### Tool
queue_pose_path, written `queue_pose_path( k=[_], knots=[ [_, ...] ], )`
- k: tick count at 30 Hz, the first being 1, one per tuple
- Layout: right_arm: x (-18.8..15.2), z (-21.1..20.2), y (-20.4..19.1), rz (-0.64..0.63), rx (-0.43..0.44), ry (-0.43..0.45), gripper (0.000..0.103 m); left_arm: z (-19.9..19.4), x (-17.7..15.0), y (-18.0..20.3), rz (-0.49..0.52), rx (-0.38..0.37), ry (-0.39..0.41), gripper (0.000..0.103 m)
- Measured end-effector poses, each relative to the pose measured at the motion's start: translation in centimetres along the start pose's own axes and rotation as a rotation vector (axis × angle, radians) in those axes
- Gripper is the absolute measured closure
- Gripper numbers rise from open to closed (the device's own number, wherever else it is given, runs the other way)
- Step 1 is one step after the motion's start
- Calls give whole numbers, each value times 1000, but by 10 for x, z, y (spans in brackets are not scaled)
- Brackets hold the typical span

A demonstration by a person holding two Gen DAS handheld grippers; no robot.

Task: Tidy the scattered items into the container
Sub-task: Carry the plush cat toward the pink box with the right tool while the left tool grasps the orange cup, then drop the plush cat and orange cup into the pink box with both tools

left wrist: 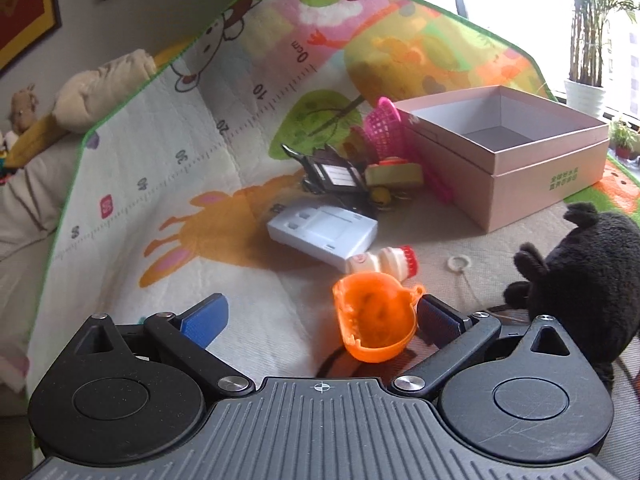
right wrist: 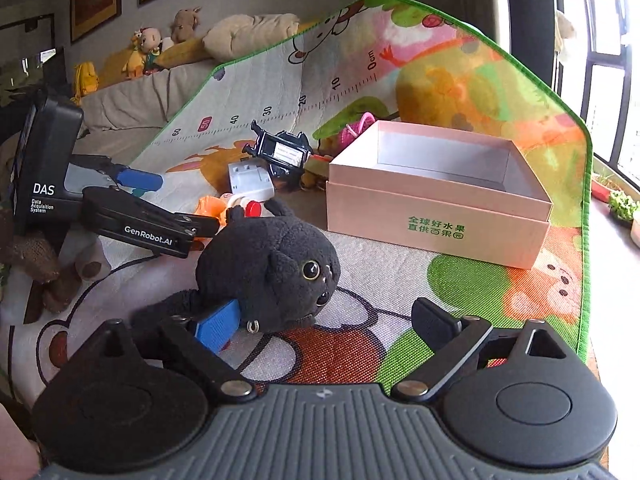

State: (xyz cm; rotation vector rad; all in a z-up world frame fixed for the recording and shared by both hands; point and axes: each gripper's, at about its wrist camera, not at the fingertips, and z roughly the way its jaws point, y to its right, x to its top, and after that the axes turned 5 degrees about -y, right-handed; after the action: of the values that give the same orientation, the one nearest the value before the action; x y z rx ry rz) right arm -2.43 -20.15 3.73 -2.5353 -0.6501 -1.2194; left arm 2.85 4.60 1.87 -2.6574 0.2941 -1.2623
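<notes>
Orange cup (left wrist: 376, 320) sits inside my wide-open left gripper (left wrist: 320, 318), ungrasped; right gripper (right wrist: 334, 326), also wide, flanks plush cat (right wrist: 268, 268).

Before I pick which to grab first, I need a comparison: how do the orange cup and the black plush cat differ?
The orange cup is small, hard-looking translucent plastic; the black plush cat is much bigger, soft and fuzzy. The cup lies tipped, between the open left hand-held gripper fingers; the cat lies on its side at the open right hand-held gripper. Both lie on the play mat, outside the pink box.
</notes>
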Motion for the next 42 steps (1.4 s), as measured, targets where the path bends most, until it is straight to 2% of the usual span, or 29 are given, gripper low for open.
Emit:
queue_pose_path(
  k=[2,3,4,6,7,9,10,11,13,14,15,16,20,23,28,35,42],
  knots=[
    [1,-1,-3,2,22,11,3,-1,-2,-10,-17,6,-5,2],
    [2,0,-5,1,37,15,1,-1,-3,-14,-31,-3,-7,7],
    [4,1,-9,-2,46,18,0,-2,-5,-18,-45,-19,-13,21],
    [9,4,-17,-16,56,28,0,-1,-8,-24,-77,-76,-40,35],
    [11,7,-21,-27,60,31,0,-1,-9,-25,-88,-109,-49,35],
    [16,15,-27,-51,59,31,0,-4,-12,-21,-90,-168,-49,28],
    [17,21,-29,-59,53,25,0,-5,-12,-18,-82,-180,-39,16],
    [18,27,-31,-61,48,16,0,-7,-12,-14,-72,-180,-27,9],
    [20,38,-32,-60,53,-7,0,-5,-8,-9,-55,-168,-18,9],
    [21,42,-32,-59,56,-20,1,-2,-6,-9,-56,-163,-21,10],
    [22,43,-32,-58,57,-30,14,2,-5,-9,-60,-160,-26,10],
    [21,43,-32,-61,56,-34,16,7,-3,-10,-63,-157,-34,13],
    [14,34,-32,-69,34,-34,17,19,-1,-11,-54,-178,-78,31],
    [7,22,-26,-55,24,-36,17,13,-2,-5,-22,-192,-72,44],
    [-1,2,-10,3,-24,-44,17,-4,-4,11,9,-237,-53,44],
    [-5,-20,10,72,-113,-40,17,-27,5,49,76,-359,-9,44],
    [-1,-31,37,140,-113,-28,17,-30,22,81,139,-403,11,44]
  ],
)
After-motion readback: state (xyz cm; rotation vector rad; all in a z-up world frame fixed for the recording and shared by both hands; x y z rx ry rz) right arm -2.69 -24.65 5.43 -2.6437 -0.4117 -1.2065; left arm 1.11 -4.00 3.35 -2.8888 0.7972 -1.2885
